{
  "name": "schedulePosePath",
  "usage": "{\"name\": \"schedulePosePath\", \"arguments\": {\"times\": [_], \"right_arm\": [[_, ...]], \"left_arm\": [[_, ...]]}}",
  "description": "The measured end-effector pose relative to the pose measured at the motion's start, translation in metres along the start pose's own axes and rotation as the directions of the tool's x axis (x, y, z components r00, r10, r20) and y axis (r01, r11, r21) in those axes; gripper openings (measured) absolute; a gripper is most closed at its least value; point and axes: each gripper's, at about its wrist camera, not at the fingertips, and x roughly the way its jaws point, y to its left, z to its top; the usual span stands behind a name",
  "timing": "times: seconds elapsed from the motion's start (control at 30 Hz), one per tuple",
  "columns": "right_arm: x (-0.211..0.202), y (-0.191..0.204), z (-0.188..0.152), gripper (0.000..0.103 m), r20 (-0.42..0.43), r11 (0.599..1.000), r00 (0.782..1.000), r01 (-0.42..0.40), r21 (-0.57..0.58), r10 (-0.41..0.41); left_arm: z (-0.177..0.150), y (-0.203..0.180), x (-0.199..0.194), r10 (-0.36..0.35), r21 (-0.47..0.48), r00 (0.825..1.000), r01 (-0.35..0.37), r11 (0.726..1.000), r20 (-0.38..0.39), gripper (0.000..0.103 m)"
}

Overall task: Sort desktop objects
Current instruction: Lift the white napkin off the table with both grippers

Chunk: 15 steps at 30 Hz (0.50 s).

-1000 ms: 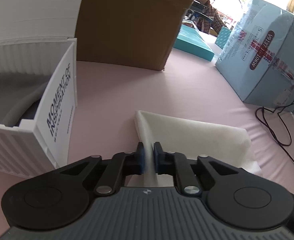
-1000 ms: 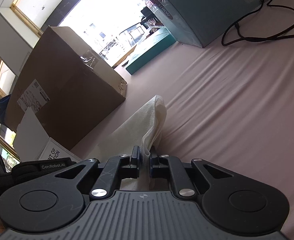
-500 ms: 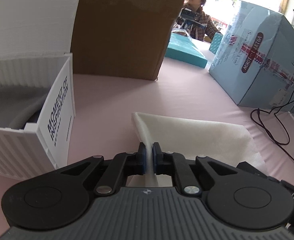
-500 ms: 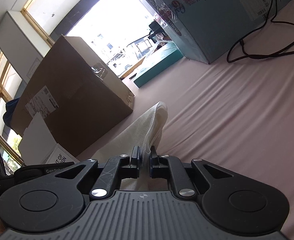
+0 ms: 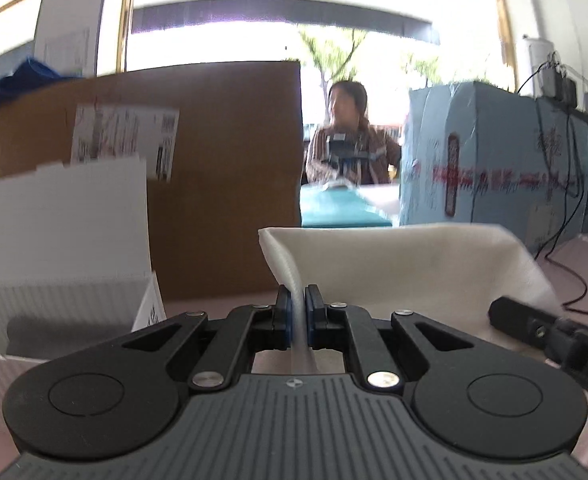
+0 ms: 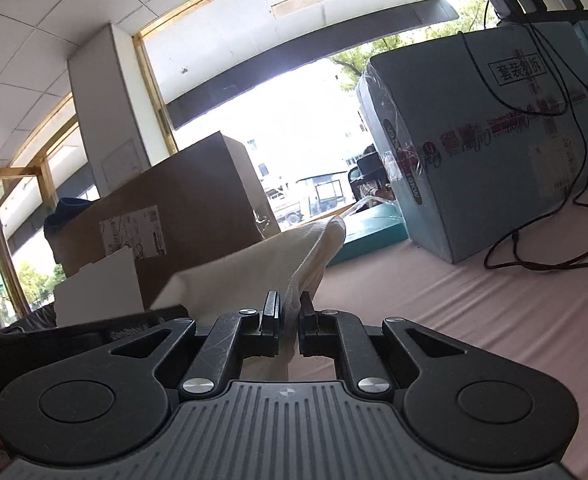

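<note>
Item: white ribbed foam sheet (image 5: 406,264), held clear of the pink counter (image 6: 474,320) | Left tongs (image 5: 298,306) clenched on its left corner; right tongs (image 6: 289,312) clenched on the opposite end | Long axis spans tongs to tongs | White corrugated open box (image 5: 66,304) lies just left of left tongs, the nearer hand.
</note>
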Motion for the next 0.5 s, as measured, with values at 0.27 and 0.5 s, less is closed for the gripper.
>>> {"name": "schedulePosePath", "arguments": {"times": [0.27,0.5], "right_arm": [[-0.001,-0.003,0.004,0.008,0.005,1.000,1.000,-0.014,0.022,0.014],[-0.011,-0.002,0.007,0.008,0.054,0.999,0.998,-0.024,0.034,0.022]], "left_arm": [[0.003,0.003,-0.002,-0.003,-0.001,1.000,0.003,1.000,0.027,0.006],[0.006,-0.002,-0.020,-0.018,0.048,0.993,0.013,0.999,0.113,0.006]]}}
